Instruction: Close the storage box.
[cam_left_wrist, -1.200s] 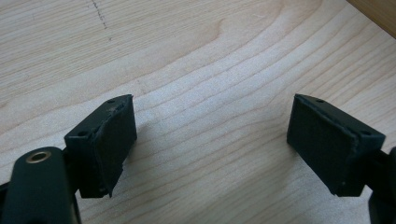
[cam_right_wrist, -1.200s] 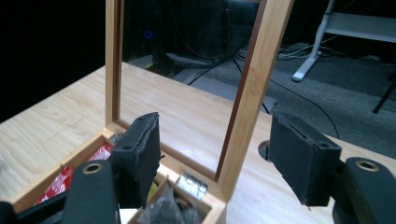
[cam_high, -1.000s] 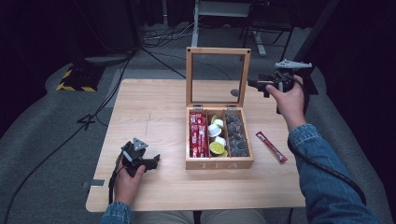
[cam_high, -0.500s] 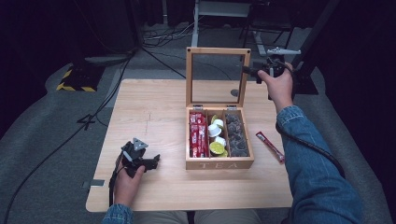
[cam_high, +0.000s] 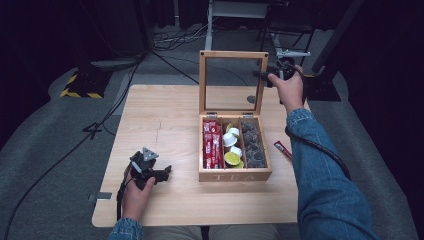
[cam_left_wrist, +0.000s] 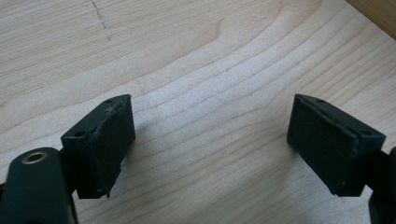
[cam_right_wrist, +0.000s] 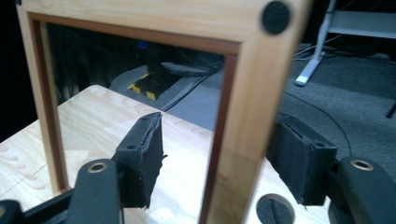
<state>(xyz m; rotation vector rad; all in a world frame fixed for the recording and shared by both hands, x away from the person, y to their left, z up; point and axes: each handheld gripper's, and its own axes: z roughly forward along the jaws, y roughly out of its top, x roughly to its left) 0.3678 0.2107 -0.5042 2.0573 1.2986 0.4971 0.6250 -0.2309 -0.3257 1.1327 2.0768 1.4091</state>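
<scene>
A red sachet (cam_high: 282, 150) lay on the pale wooden table (cam_high: 160, 125), just right of the box. Behind the table, black cables (cam_high: 165, 42) crossed the grey floor near a yellow-and-black striped block (cam_high: 80, 86).

We see our right gripper (cam_high: 263, 76) is black, its jaws either side of the pale wooden lid frame (cam_right_wrist: 245, 93), which has a reddish-brown inner edge and a black round dot at its corner. Below it, the tea box (cam_high: 235, 175) is light wood; inside lie red packets (cam_high: 212, 145), yellow-green and white capsules (cam_high: 232, 148), and dark grey pieces (cam_high: 252, 145). Our left gripper (cam_left_wrist: 210, 140) is black, over light table (cam_left_wrist: 196, 56) with wavy grain.
</scene>
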